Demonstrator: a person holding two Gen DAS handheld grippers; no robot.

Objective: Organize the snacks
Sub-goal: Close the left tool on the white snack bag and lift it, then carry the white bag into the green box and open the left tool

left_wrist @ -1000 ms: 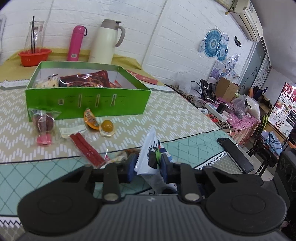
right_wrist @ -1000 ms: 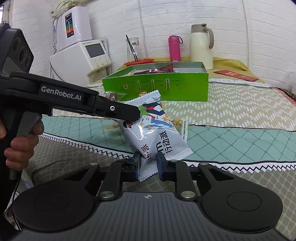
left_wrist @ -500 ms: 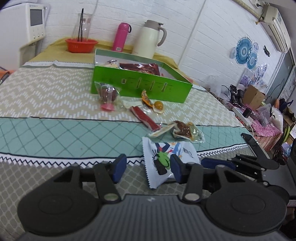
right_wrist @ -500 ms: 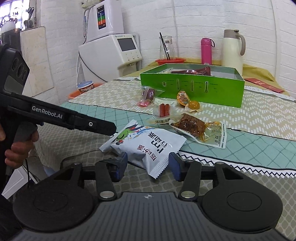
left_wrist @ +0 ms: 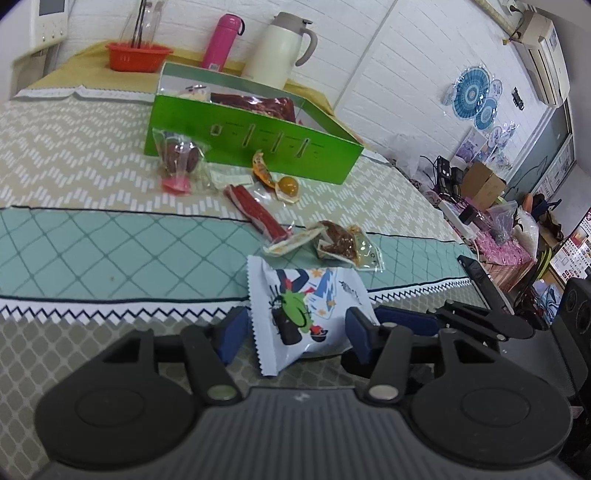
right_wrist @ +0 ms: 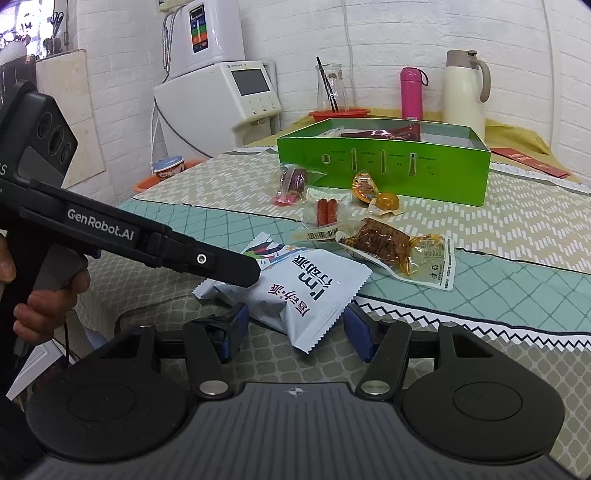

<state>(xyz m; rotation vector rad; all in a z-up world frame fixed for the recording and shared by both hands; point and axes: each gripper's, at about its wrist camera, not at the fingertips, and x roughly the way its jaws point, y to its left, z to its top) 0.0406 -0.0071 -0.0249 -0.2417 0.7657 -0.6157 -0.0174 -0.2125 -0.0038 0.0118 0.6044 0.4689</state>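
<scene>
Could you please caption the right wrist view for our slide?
Both grippers, right and left, just opened around white snack bag before green box.

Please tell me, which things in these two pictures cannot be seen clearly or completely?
- Green box contents: in both wrist views its front wall hides most of what lies inside.
- White snack bag: in the right wrist view the left gripper's finger covers its far corner.
- Labels under the box slots: too small to read.
- Right gripper and left gripper: own housing hides the table beneath.

White brick walls (right_wrist: 369, 33) (painted) behind a patterned tablecloth (left_wrist: 74, 236).
</scene>
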